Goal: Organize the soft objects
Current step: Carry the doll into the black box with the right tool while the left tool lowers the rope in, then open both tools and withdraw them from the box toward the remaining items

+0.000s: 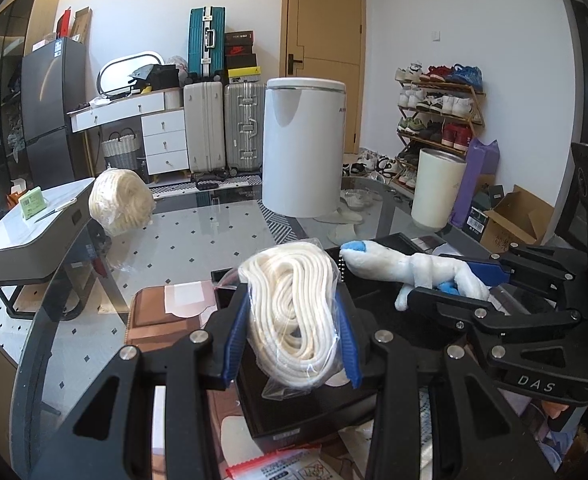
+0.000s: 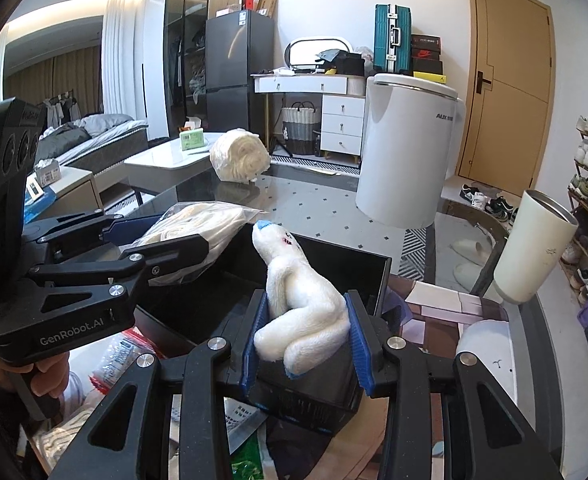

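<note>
The left gripper [image 1: 292, 340] is clamped on a clear bag of coiled white rope [image 1: 294, 312], its blue pads pressing the plastic from both sides; the bag hangs over the near edge of an open black box [image 1: 306, 412], and from the right wrist view the same bag [image 2: 198, 228] lies over the box's left rim. The right gripper [image 2: 306, 340] grips a white plush toy [image 2: 302, 308] by its lower body; the toy's blue-tipped head tilts up and away over the black box [image 2: 358, 272], while in the left wrist view the toy [image 1: 410, 270] stretches sideways between the right gripper's fingers [image 1: 482, 272]. Whether either object touches the box floor is hard to judge, since the fingers cover the undersides. Printed packets [image 1: 278, 468] lie on the table just in front of the box; a brown mat [image 1: 162, 320] sits to its left on the glass table [image 1: 198, 248]. Farther out, a cream tumbler [image 2: 534, 248] stands to the right; a second bundle of white rope [image 1: 120, 200] rests near the table's far left edge; a tall white cylindrical appliance [image 1: 304, 144] stands at the far side. Beyond the table are suitcases [image 1: 224, 128], a shoe rack [image 1: 438, 112] and a wooden door [image 1: 326, 40].
</note>
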`<state>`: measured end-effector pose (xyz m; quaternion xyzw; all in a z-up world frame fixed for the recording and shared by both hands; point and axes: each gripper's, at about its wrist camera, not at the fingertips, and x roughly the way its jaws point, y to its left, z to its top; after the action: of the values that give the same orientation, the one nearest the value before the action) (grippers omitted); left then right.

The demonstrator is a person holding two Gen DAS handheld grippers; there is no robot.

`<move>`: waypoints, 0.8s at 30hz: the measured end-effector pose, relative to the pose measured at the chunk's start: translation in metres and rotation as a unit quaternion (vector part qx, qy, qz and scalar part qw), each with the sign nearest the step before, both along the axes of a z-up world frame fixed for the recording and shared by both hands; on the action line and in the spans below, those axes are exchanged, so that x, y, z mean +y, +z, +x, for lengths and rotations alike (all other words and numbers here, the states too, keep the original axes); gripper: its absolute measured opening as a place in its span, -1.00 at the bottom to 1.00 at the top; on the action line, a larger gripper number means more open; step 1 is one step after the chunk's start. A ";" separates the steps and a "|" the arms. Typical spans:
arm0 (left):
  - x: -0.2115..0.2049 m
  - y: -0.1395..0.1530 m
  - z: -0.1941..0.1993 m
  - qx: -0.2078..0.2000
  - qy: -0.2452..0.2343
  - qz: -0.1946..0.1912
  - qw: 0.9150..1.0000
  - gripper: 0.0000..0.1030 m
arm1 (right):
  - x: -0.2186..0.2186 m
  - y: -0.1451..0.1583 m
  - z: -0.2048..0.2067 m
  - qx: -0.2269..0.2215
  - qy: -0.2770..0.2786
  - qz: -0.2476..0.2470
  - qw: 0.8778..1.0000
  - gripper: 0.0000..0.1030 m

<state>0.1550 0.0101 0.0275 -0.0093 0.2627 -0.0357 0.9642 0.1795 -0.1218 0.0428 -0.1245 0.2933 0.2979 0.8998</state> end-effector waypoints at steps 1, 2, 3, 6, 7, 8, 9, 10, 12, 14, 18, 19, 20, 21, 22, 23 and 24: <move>0.000 -0.001 0.002 0.002 0.000 0.001 1.000 -0.21 | 0.001 -0.001 0.001 0.000 0.001 -0.004 1.000 -0.26; 0.000 -0.003 0.002 0.006 0.001 0.001 1.000 -0.19 | 0.003 -0.002 0.001 0.002 0.003 -0.007 1.000 -0.26; 0.000 -0.003 0.004 0.008 0.003 0.002 1.000 -0.19 | 0.004 -0.002 0.002 0.003 0.006 -0.009 1.000 -0.26; -0.002 -0.005 0.005 0.015 0.000 0.006 1.000 0.06 | 0.005 -0.002 0.001 -0.005 0.007 -0.014 1.000 -0.06; -0.003 -0.005 0.005 0.017 -0.002 0.007 1.000 0.23 | 0.004 -0.001 -0.001 -0.012 0.003 -0.015 1.000 0.02; -0.004 -0.005 0.003 0.019 -0.004 0.006 1.000 0.24 | 0.002 0.000 -0.001 -0.013 0.003 -0.014 1.000 0.02; -0.004 -0.004 0.001 0.019 -0.004 0.004 1.000 0.25 | 0.001 0.001 -0.002 -0.014 0.003 -0.013 1.000 0.02; -0.004 -0.003 -0.002 0.016 -0.005 0.002 1.000 0.33 | -0.001 0.002 -0.004 -0.016 0.001 -0.013 1.000 0.03; -0.003 0.000 -0.008 0.014 -0.004 -0.001 1.000 0.58 | -0.008 0.006 -0.010 -0.021 -0.004 -0.012 1.000 0.16; -0.001 0.004 -0.017 0.009 0.002 -0.006 1.000 0.77 | -0.018 0.011 -0.017 -0.025 -0.009 0.003 1.000 0.59; 0.006 0.009 -0.039 -0.007 0.019 -0.020 1.000 0.95 | -0.034 0.019 -0.031 -0.028 -0.024 0.021 0.999 0.91; 0.007 0.009 -0.045 -0.011 0.023 -0.021 0.999 0.97 | -0.036 0.019 -0.034 -0.025 -0.025 0.021 0.999 0.98; 0.008 0.010 -0.052 -0.015 0.024 -0.022 0.999 1.00 | -0.039 0.018 -0.038 -0.019 -0.025 0.023 0.999 0.98; 0.008 0.010 -0.056 -0.017 0.024 -0.023 0.999 1.00 | -0.040 0.018 -0.040 -0.016 -0.025 0.025 0.999 0.98; 0.007 0.011 -0.063 -0.020 0.025 -0.023 0.999 1.00 | -0.043 0.017 -0.044 -0.013 -0.025 0.027 0.999 0.98; 0.007 0.012 -0.066 -0.021 0.026 -0.022 0.999 1.00 | -0.045 0.016 -0.048 -0.010 -0.027 0.030 0.999 0.99; 0.007 0.012 -0.071 -0.022 0.027 -0.020 0.999 1.00 | -0.046 0.015 -0.051 -0.006 -0.028 0.033 0.999 0.99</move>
<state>0.0844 0.0172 0.0395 -0.0349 0.2404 -0.0153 0.9699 0.1290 -0.1680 0.0577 -0.0884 0.2811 0.2815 0.9132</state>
